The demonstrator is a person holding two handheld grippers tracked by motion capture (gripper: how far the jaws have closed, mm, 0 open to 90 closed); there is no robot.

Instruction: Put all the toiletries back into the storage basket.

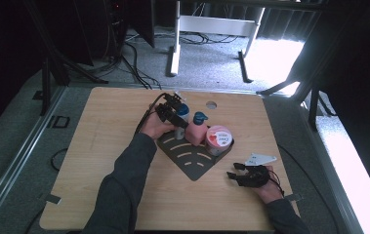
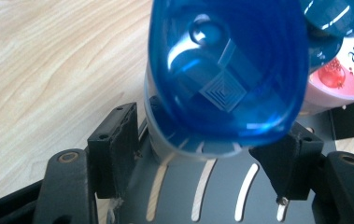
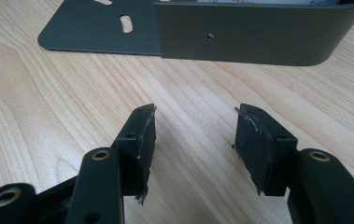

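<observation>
The left gripper straddled the blue-capped bottle on the rack, jaws spread, not pinching. The right gripper rested gaping over bare table, rack edge ahead.

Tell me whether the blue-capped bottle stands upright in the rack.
Upright: the blue-capped bottle stands on the dark rack, cap on top, beside the pink bottle.

Dark grey sleeves; black claws with brass-ringed screw holes, trailing cables.

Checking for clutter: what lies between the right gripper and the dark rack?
Nothing: bare wooden table runs from the right gripper, jaws open, to the dark rack, as the right gripper view shows.
</observation>
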